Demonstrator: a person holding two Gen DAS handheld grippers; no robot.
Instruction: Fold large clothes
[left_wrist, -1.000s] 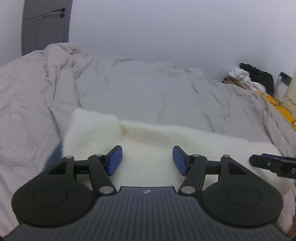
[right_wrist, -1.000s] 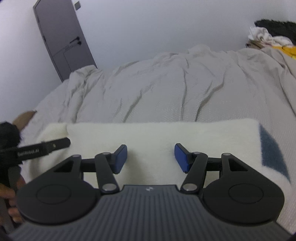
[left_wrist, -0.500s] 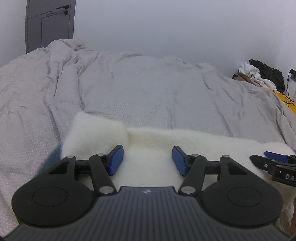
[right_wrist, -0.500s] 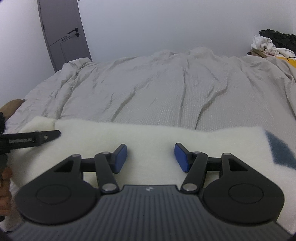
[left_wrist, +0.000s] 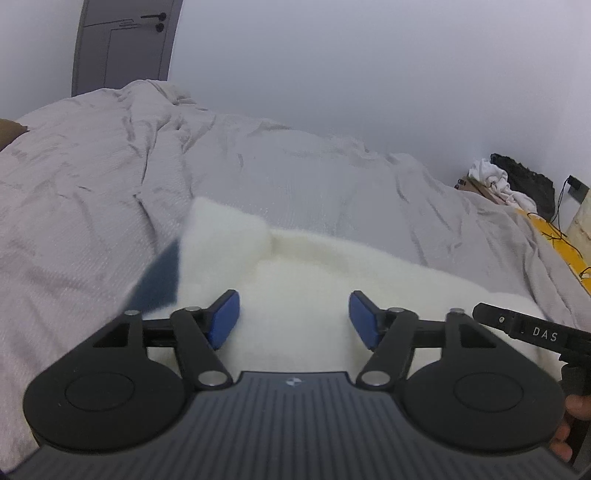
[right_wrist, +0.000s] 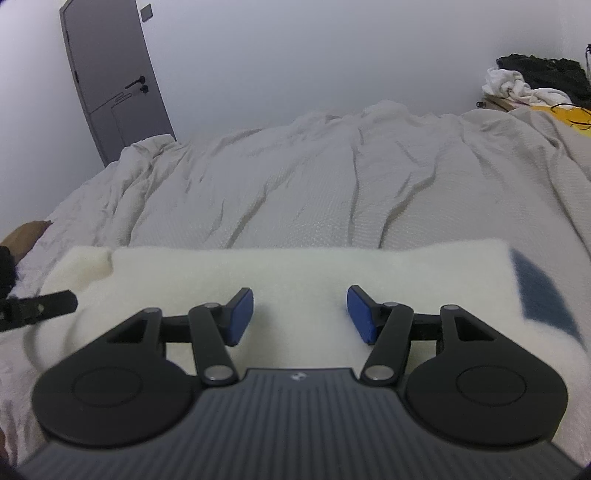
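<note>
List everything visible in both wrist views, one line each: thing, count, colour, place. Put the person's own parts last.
fleece garment: one, cream white with a dark blue patch, folded flat on the near part of the bed, under both tongs.
bed cover: one, light grey, wrinkled, across the whole bed.
door: one, grey, far left wall, shut.
clothes pile: one heap, white and black, far right beyond the bed.
yellow item with cables: one, right edge of the bed; what it is cannot be told.
left tongs: one, black with blue pads, open over the garment, jaws just opened further, nothing between them.
right tongs: one, black with blue pads, open over the garment.
hand: one, holding the right tongs.
</note>
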